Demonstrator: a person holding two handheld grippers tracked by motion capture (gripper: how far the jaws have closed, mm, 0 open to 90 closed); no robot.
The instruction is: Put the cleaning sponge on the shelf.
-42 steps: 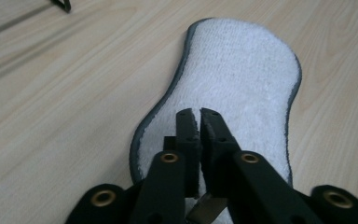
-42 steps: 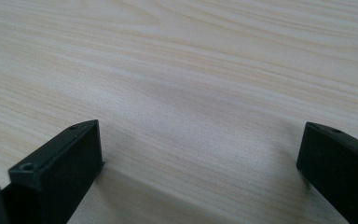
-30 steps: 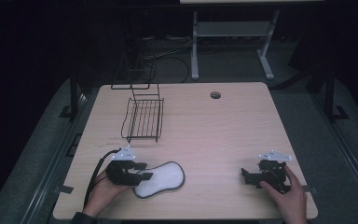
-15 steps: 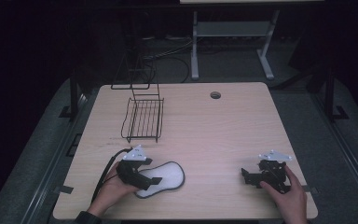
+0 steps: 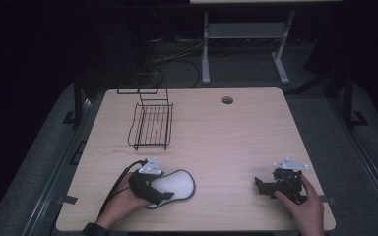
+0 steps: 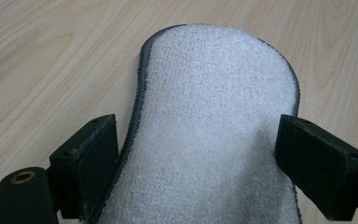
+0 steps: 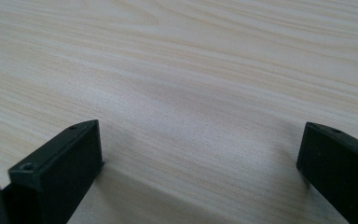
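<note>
- A person's left hand [image 5: 123, 202] is reaching in from the near-left edge of the pale wooden table [image 5: 236, 132], the forearm angling up and to the right and the fingers wrapping the body of the black left gripper [image 5: 161, 192], which is pointing to the right, low over the tabletop.
- The left gripper's jaws have just been opening and are now standing wide, straddling the near end of a white, fleecy shoe insole with a dark grey rim [image 5: 173, 185]; in the left gripper view the insole [image 6: 214, 135] is lying flat between the two black pads [image 6: 85, 163], the left pad sitting just beside its rim and the right pad at its other edge, neither visibly pressing on it.
- The insole is lying on the near-left part of the table, in front of a black wire rack [image 5: 150, 126], well apart from it.
- The person's right hand [image 5: 302, 209] is resting near the front-right corner, cupping the black right gripper [image 5: 263, 186] from behind, with the gripper pointing left across the table.
- The right gripper's jaws are gaping wide over bare wood, nothing between them, as the right gripper view is showing.
- A black cable [image 5: 120, 179] is trailing from the left gripper toward the table's near edge.
</note>
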